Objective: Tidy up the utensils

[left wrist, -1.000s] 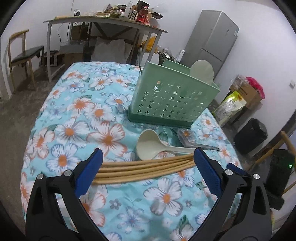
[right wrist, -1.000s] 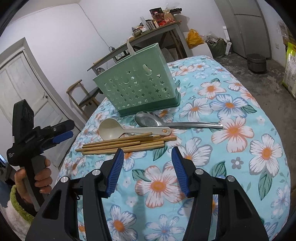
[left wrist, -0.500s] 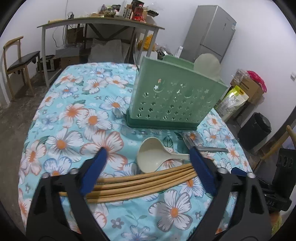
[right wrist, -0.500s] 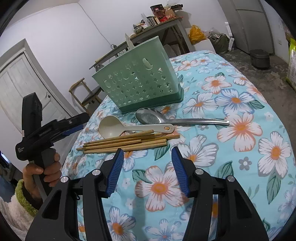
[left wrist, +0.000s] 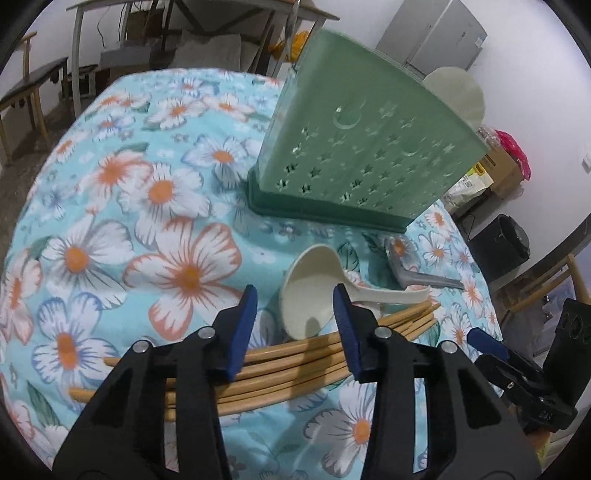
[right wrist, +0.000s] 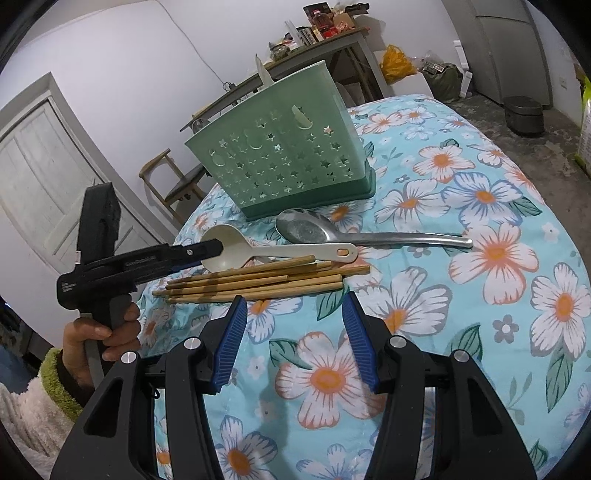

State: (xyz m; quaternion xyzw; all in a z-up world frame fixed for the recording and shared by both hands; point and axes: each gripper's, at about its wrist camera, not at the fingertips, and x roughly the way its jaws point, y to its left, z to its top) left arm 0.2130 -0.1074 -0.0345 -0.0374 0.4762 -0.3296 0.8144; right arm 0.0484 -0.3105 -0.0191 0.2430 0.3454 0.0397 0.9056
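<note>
A cream plastic spoon (left wrist: 310,295) (right wrist: 258,251), a metal spoon (left wrist: 413,277) (right wrist: 332,232) and several bamboo chopsticks (left wrist: 295,354) (right wrist: 258,280) lie on the floral cloth in front of a green star-punched utensil caddy (left wrist: 362,158) (right wrist: 280,162). My left gripper (left wrist: 294,317) (right wrist: 216,249) hangs low over the cream spoon's bowl. Its jaws are closing, with the bowl between the tips and a gap still showing at the left pad. My right gripper (right wrist: 293,319) stands open just short of the chopsticks, with nothing between its fingers.
A cream utensil (left wrist: 458,92) stands in the caddy. The round table's edge (right wrist: 554,236) drops off at the right. Around the table are a chair (right wrist: 173,181), a cluttered side table (right wrist: 332,33), a fridge (left wrist: 439,33) and a black bin (left wrist: 502,240).
My left gripper has come down and forward from the chopsticks to the cream spoon's bowl, and its jaws have narrowed from wide open. The right gripper has stayed put.
</note>
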